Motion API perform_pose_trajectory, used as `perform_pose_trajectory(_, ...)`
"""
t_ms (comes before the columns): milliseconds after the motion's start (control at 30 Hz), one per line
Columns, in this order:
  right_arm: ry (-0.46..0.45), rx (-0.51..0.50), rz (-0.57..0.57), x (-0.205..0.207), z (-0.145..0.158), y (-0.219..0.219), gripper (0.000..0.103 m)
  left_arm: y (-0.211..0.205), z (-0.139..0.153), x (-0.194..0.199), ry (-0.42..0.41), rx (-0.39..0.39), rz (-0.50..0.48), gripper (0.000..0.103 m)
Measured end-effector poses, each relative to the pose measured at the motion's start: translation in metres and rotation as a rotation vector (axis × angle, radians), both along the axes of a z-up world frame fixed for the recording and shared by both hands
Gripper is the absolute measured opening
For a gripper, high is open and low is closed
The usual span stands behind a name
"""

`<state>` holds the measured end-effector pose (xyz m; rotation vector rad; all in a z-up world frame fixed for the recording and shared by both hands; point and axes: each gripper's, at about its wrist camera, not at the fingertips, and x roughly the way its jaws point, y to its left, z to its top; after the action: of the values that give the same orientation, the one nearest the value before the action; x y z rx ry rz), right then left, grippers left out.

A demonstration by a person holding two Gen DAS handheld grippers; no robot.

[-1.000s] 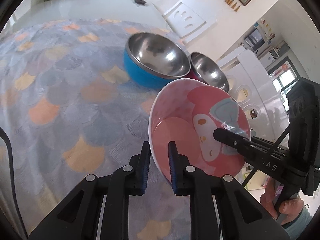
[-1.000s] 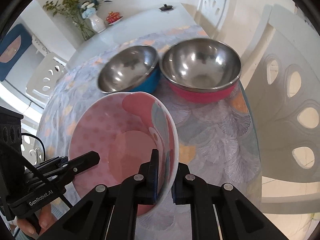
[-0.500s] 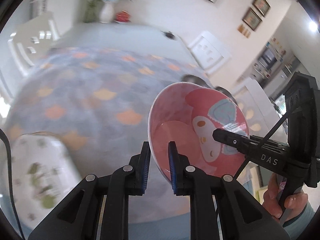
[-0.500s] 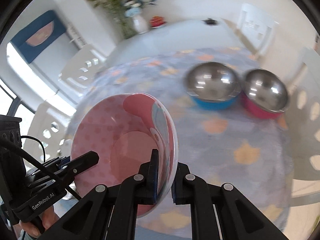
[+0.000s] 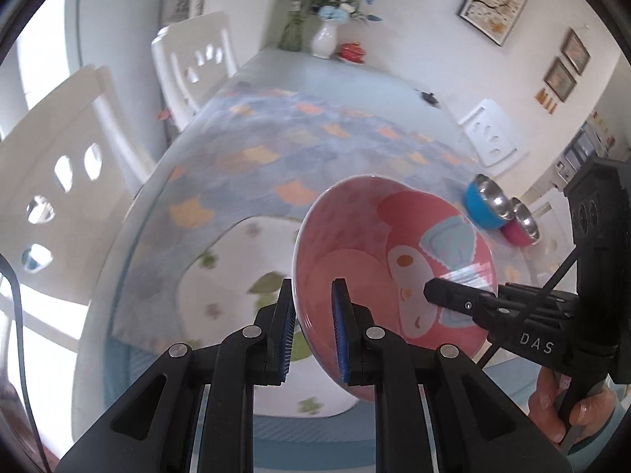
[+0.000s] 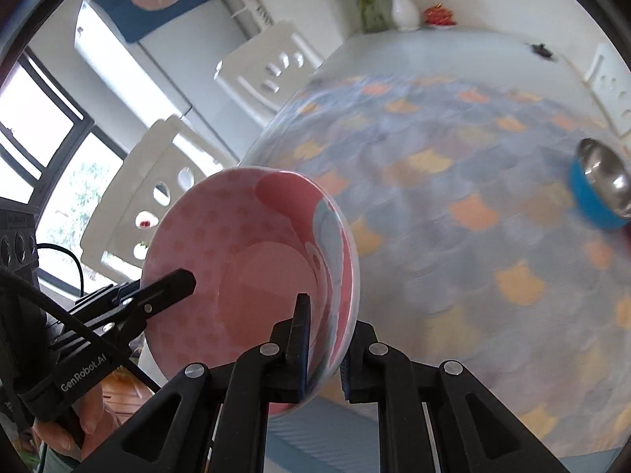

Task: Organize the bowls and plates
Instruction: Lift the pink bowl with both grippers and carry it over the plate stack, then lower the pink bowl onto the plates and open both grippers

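Observation:
A pink cartoon plate (image 5: 370,244) is held in the air between both grippers and also shows in the right wrist view (image 6: 244,264). My left gripper (image 5: 313,331) is shut on its near rim. My right gripper (image 6: 323,347) is shut on the opposite rim; its fingers (image 5: 453,295) reach in from the right. A white plate with green leaf print (image 5: 244,276) lies on the table under the pink plate. A blue steel bowl (image 5: 487,201) and a pink steel bowl (image 5: 522,228) stand far off at the table's right; the blue steel bowl also shows in the right wrist view (image 6: 599,193).
The table (image 6: 453,181) has a blue cloth with orange patches. White chairs (image 5: 59,165) stand along its left side and far corner. A vase of flowers (image 5: 325,35) and a small red dish stand at the far end.
Both grippers have carried the pink plate left, away from the steel bowls. The bowls have shrunk to the right edge, and the white leaf-print plate is now under the pink plate.

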<state>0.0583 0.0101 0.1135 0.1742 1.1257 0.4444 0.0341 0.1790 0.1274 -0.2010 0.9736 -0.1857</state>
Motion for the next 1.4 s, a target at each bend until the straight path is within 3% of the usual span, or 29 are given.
perform_pose_trajectory(333,0.077,-0.038,-0.042,0.001,-0.029,0.03,0.012,0.033,-0.035,-0.001,0.06,-0.041,-0.021,0.015)
perform_pose_trajectory(667,0.112,-0.063,-0.08,0.004,-0.039,0.043,0.014,0.043,-0.045,0.005,0.078,-0.042,-0.046,0.015)
perform_pose_trajectory(1100,0.097,-0.068,-0.095,0.017,-0.041,0.047,0.014,0.049,-0.054,0.017,0.096,-0.035,-0.05,0.015)
perform_pose_trajectory(1400,0.061,-0.039,-0.126,0.027,-0.029,0.033,0.014,0.052,-0.052,0.003,0.108,-0.043,-0.072,0.018)
